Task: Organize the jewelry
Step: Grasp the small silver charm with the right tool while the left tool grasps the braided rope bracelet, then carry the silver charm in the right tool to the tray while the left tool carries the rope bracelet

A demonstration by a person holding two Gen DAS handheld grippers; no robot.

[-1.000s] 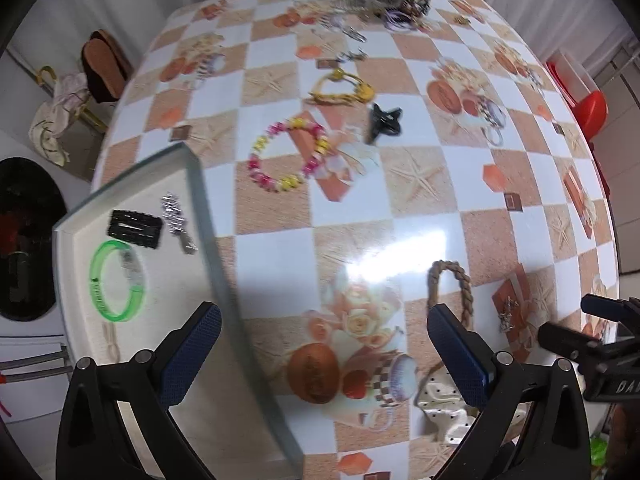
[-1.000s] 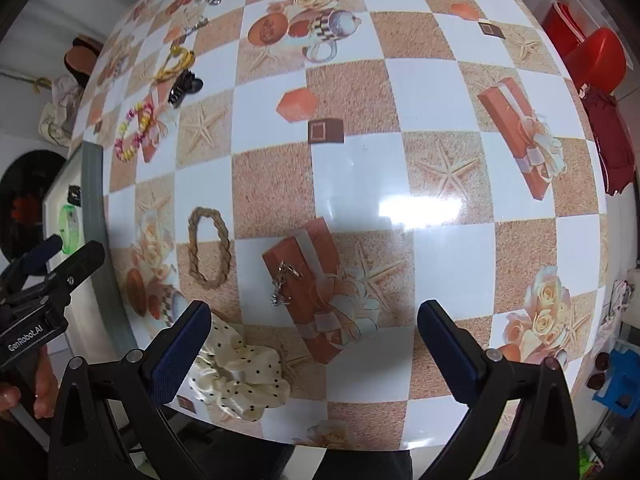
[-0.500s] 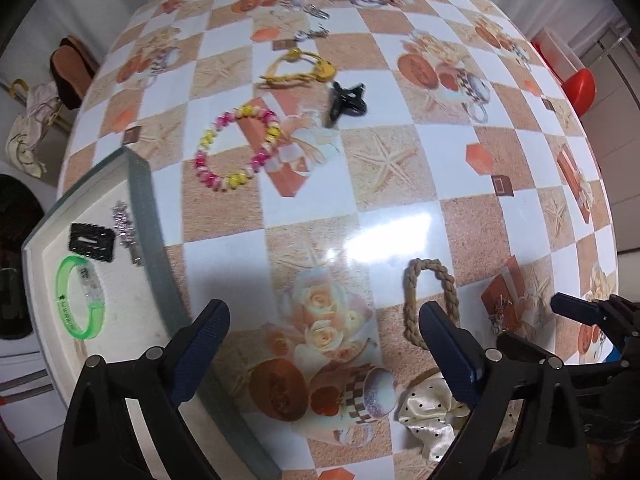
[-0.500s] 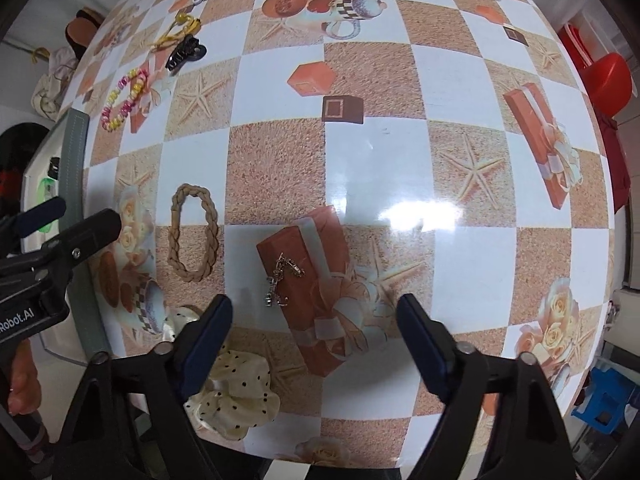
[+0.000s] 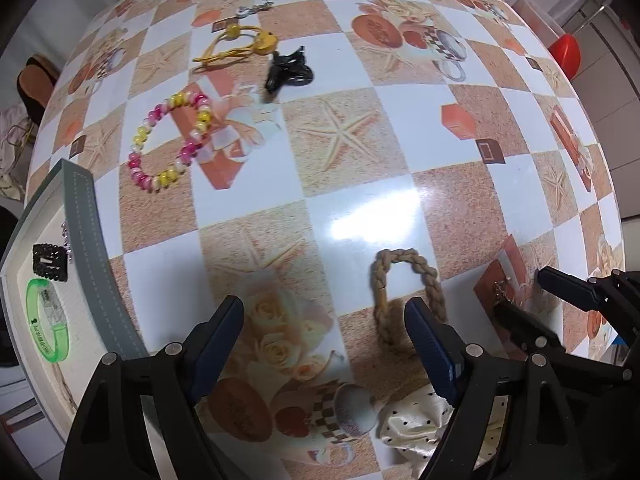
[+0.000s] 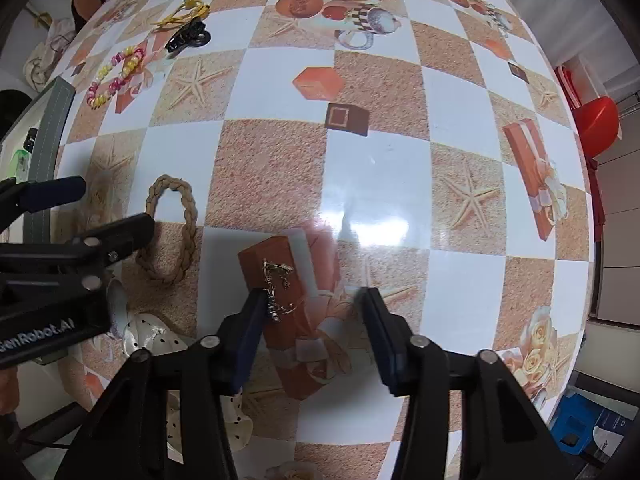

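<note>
in the left wrist view, the left gripper [image 5: 324, 330] hangs low over the table [image 5: 360, 200] with its fingers wide apart and nothing between them. a braided rope loop [image 5: 404, 292] lies flat on the table, its near end just beside the right-hand finger. a cream dotted scrunchie [image 5: 424, 424] sits close under that same finger. on the left a tray [image 5: 86, 240] holds a green bracelet [image 5: 46, 326] and a black hair clip [image 5: 49, 262]. further out on the table lie a pink and yellow bead bracelet [image 5: 168, 142], a black claw clip [image 5: 288, 70] and a yellow cord [image 5: 236, 46], each apart from the others. the right gripper [image 5: 548, 300] shows at the right edge, low beside a small chain. in the right wrist view, the right gripper [image 6: 316, 320] is down near the table with its fingers apart, and a small gold chain earring [image 6: 276, 288] lies between them, touching or nearly touching the left-hand finger [image 6: 252, 320]; i cannot tell which. the earring rests on a printed gift-box picture. the left gripper [image 6: 80, 212] reaches in from the left, above the rope loop [image 6: 172, 228].
</note>
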